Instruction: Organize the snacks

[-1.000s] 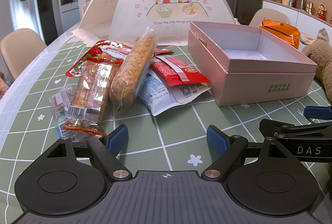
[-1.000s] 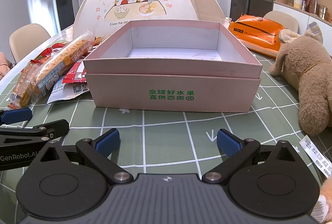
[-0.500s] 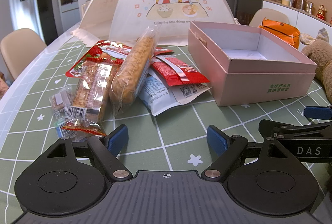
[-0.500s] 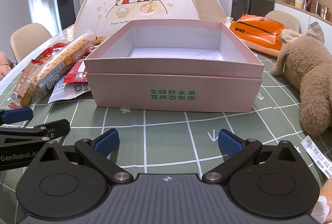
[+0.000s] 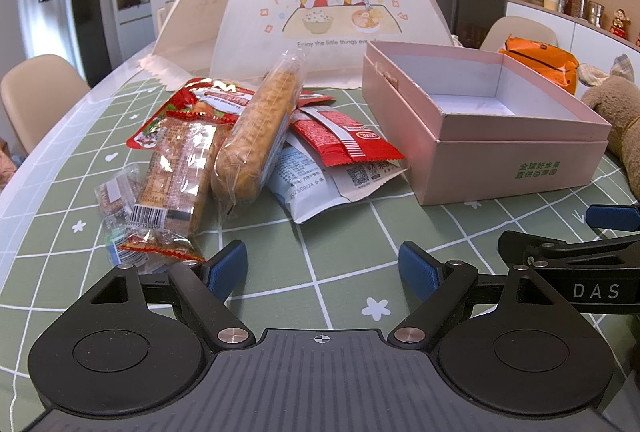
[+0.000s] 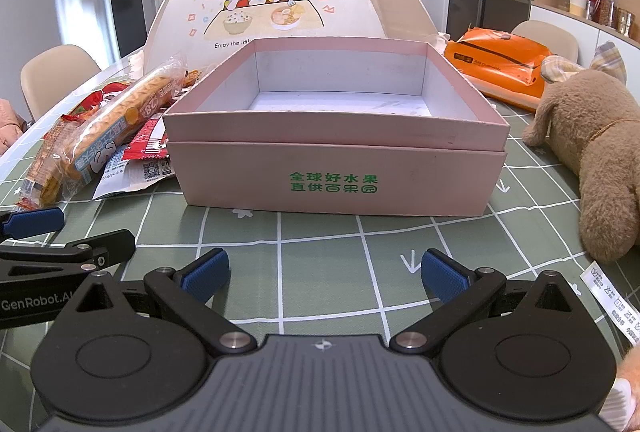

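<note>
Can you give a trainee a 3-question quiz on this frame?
1. True or false: the pink box already holds snacks.
2. The snack pile lies on which side of the box, seen from the right wrist? A) left B) right C) inside it
3. Fill in: both the left gripper and the right gripper are ____, holding nothing.

Key: 1 false, it is empty; 2 A; 3 open.
</note>
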